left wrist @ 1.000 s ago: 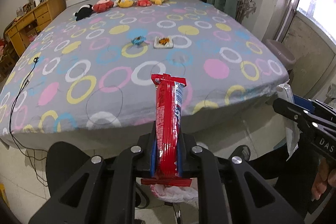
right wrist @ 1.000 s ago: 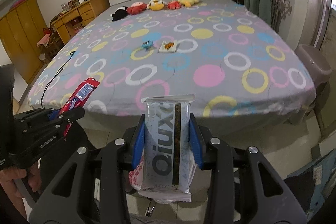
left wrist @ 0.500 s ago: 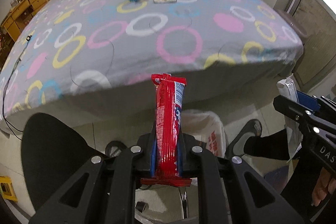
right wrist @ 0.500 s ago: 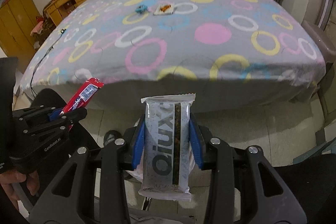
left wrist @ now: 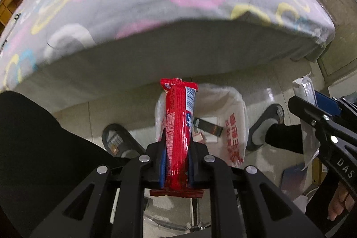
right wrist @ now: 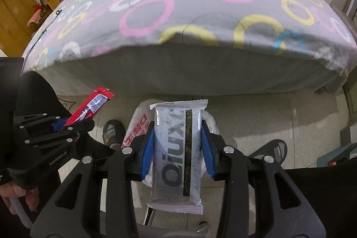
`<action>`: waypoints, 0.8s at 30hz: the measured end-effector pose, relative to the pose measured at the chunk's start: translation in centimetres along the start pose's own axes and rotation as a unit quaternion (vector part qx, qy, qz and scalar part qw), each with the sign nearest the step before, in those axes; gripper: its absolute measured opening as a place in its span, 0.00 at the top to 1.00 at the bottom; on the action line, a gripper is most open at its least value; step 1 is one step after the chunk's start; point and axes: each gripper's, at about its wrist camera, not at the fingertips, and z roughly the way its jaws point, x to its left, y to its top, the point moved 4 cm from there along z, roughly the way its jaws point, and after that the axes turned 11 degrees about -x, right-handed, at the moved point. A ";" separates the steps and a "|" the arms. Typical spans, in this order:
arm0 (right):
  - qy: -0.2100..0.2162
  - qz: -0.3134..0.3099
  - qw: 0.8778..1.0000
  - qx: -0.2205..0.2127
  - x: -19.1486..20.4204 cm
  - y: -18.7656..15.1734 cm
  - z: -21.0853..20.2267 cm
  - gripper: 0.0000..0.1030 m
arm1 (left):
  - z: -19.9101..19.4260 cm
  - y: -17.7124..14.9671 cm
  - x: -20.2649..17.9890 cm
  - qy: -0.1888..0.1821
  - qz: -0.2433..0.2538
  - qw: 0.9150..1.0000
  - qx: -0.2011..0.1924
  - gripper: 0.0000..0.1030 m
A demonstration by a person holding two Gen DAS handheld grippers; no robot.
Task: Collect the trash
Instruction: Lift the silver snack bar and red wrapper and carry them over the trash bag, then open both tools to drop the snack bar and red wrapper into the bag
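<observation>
Carrying trash to the bag (left wrist: 232,126) on the floor: left gripper (left wrist: 177,162) clamped on red wrapper (left wrist: 178,126), right gripper (right wrist: 177,151) clamped on white wrapper (right wrist: 176,148) (bag directly below). Next, release over its mouth.

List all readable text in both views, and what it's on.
"DAS", cut off: right tongs body.
"GenRobot.AI": left tongs body.
"oiuxi", seen upside down: grey wrapper.
Red wrapper: print too blurred.
Bag: red characters, unreadable.
Slippers: logos unreadable.
</observation>
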 end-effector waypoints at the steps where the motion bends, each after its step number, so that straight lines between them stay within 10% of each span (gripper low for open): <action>1: -0.001 -0.001 1.000 0.003 0.0 -0.1 0.2 0.64 | 0.5 -0.3 0.0 -0.003 -0.001 1.000 0.007 0.86; 24: -0.007 0.018 0.996 0.092 -0.6 -2.5 8.0 0.63 | 9.3 -4.2 -1.9 -0.027 -0.034 0.988 0.150 0.85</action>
